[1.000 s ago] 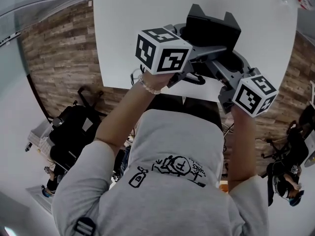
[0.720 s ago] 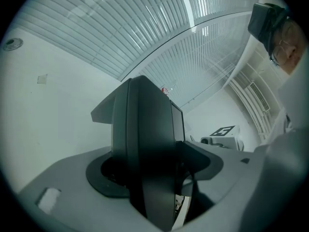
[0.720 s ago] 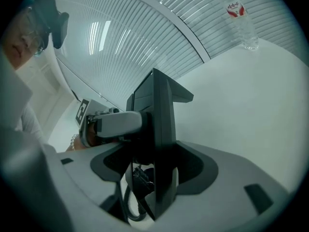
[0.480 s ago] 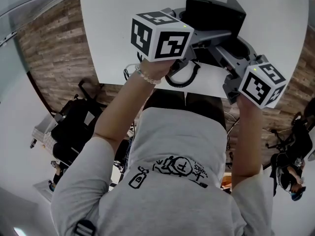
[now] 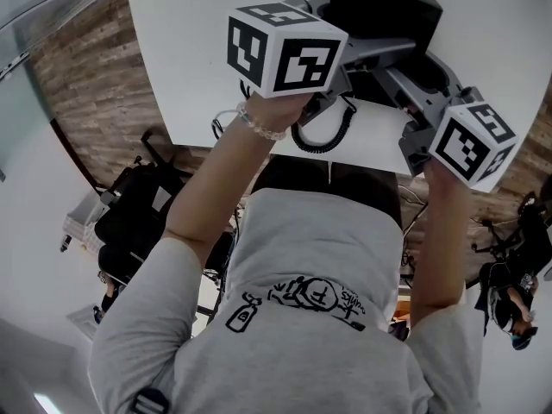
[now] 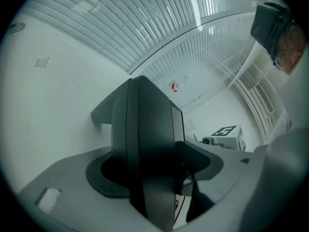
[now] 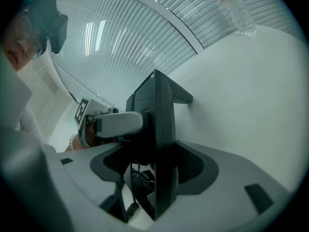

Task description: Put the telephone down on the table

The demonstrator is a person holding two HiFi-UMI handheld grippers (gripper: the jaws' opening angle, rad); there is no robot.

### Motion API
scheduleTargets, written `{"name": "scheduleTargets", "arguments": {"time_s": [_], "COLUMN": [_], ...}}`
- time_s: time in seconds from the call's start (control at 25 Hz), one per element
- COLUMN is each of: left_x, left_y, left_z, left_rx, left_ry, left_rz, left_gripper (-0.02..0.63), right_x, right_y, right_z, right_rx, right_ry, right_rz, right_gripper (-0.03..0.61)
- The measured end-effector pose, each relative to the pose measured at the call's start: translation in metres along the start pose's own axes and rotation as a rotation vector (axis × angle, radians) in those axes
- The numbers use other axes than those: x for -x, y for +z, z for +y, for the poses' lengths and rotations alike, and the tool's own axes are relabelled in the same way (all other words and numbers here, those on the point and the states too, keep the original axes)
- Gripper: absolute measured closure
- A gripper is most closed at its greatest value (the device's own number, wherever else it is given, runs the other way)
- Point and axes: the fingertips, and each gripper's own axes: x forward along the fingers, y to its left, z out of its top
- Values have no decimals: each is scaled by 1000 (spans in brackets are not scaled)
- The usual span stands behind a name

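Near the table [image 5: 190,59] edge, left gripper [image 6: 155,173] and right gripper [image 7: 155,170] clamp telephone [image 5: 384,11].

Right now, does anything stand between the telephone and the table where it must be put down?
Nothing visible does. The left hand-held gripper and right hand-held gripper clamp the telephone above the white table; only its coiled cord hangs below, and a bottle stands far off.

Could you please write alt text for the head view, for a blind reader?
Seen from above, a person in a grey shirt grips a black telephone with left tongs and right tongs over a white table. Its coiled cord loops near the table edge.
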Motion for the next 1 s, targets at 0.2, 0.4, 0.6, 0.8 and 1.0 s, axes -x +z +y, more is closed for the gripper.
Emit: {"name": "scheduleTargets", "arguments": {"time_s": [0.2, 0.4, 0.6, 0.8, 1.0], "left_x": [-1, -4, -7, -1, 28], "left_y": [0, -1, -2, -1, 6], "left_z": [-1, -1, -3, 1, 6], "left_rx": [-8, -11, -35, -65, -118], "left_ry": [-4, -24, -18, 63, 194], "left_rz": [9, 28, 61, 57, 25], "left_gripper": [267, 265, 262, 245, 245], "right_x": [2, 0, 1, 8, 32], "right_y": [-1, -2, -1, 2, 13], "right_z": [-1, -1, -2, -4, -6], "right_rx": [-1, -6, -9, 22, 42], "right_ry": [2, -3, -13, -76, -134], "right_rz": [0, 0, 1, 9, -23], "right_gripper": [319, 319, 318, 318, 318]}}
